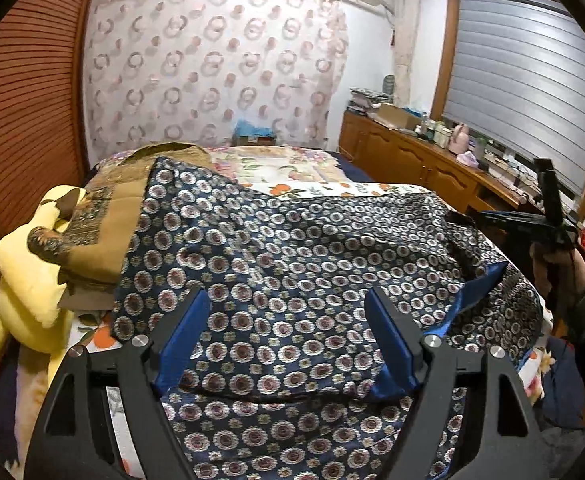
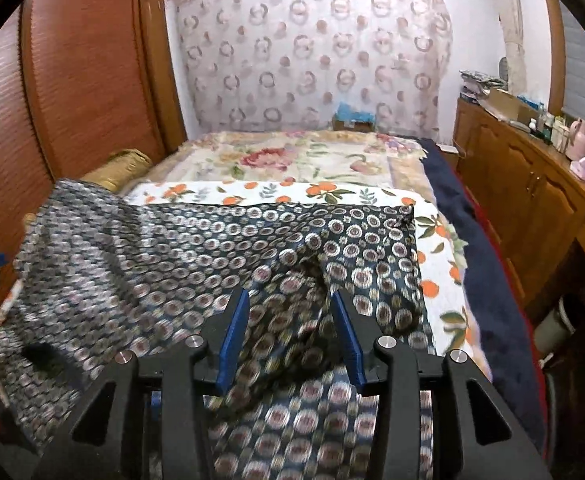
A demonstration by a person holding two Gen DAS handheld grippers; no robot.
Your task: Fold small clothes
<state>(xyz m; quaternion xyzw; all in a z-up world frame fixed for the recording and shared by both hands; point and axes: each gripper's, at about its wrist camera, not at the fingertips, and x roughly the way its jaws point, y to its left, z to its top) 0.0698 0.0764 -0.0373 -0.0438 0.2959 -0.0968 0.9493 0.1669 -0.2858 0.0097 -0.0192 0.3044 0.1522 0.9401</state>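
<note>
A dark blue garment (image 1: 292, 264) with a white and maroon circle print lies spread and rumpled on the bed; it also shows in the right wrist view (image 2: 220, 256). Its bright blue lining (image 1: 476, 292) shows at a turned edge on the right. My left gripper (image 1: 288, 312) is open above the garment's near part, with cloth between the blue pads but not clamped. My right gripper (image 2: 290, 312) is open over a raised fold of the garment. The right gripper also shows at the right edge of the left wrist view (image 1: 532, 220), held in a hand.
The bed has a white orange-print sheet (image 2: 372, 192) and a floral blanket (image 2: 292, 160). A yellow plush toy (image 1: 28, 280) and a folded brown quilt (image 1: 104, 216) lie on the left. A wooden cabinet (image 2: 532, 200) with clutter runs along the right; wooden louvred doors (image 2: 72, 80) stand left.
</note>
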